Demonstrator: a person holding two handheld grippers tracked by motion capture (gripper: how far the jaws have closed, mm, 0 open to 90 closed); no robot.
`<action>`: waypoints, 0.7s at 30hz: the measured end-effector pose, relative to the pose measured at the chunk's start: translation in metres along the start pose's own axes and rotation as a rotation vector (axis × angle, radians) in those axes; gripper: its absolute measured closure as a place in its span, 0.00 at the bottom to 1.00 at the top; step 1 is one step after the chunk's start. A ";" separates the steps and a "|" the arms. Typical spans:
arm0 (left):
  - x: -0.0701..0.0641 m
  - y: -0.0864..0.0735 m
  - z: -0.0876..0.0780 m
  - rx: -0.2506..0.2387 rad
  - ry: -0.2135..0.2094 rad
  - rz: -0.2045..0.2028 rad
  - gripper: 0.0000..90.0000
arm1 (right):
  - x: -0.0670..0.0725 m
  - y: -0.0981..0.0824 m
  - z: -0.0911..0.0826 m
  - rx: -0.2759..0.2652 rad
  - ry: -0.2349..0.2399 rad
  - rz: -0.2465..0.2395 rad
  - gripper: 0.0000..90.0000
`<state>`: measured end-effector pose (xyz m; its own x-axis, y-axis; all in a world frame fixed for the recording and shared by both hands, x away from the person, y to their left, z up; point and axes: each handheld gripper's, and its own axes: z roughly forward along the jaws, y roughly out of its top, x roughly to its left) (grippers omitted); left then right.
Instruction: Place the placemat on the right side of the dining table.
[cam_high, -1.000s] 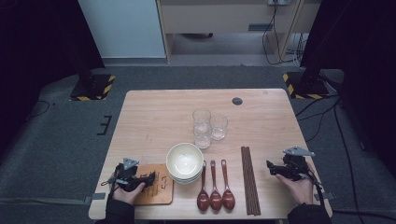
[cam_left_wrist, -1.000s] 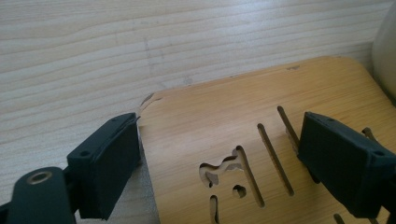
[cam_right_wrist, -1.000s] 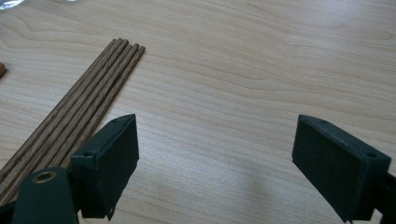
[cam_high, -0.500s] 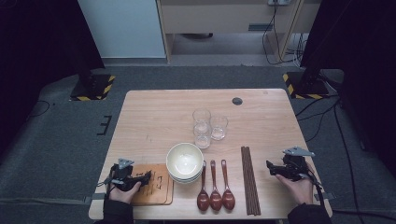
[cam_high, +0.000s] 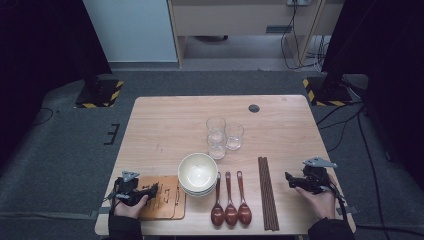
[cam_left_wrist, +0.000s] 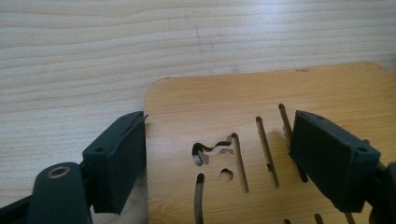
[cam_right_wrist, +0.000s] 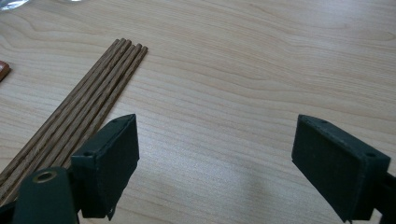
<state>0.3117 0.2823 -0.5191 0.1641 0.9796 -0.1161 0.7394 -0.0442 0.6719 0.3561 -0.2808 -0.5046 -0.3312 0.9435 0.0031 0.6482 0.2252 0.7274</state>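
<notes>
Pale wood table runs under both claws. Left claw has its jaws spread, just now narrowing a little, with the near corner of the trivet between them, one pad at its edge. Right claw gapes over bare wood, chopsticks just beside its left jaw. Thin and tan, the trivet is cut with slots. Beyond lie grey carpet and dark stands.

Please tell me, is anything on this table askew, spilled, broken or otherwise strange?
Nothing stands out. The chopsticks lie straight in a neat bundle, the three spoons lie side by side, the stacked bowls and the glasses stand upright, and the wooden trivet lies flat between the open left tongs.
</notes>
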 end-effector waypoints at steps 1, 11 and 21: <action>0.000 0.000 0.000 0.000 0.000 0.000 0.21 | 0.000 0.000 0.000 0.000 0.000 0.000 0.17; 0.016 -0.001 -0.022 -0.079 -0.019 -0.044 0.31 | 0.000 0.000 0.000 -0.002 0.003 -0.010 0.18; 0.024 -0.007 -0.030 -0.046 -0.014 -0.030 0.44 | 0.001 0.000 -0.001 -0.005 0.015 -0.011 0.20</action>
<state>0.2913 0.3120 -0.5047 0.1520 0.9774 -0.1470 0.7134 -0.0055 0.7008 0.3554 -0.2803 -0.5043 -0.3488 0.9372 0.0051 0.6408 0.2345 0.7310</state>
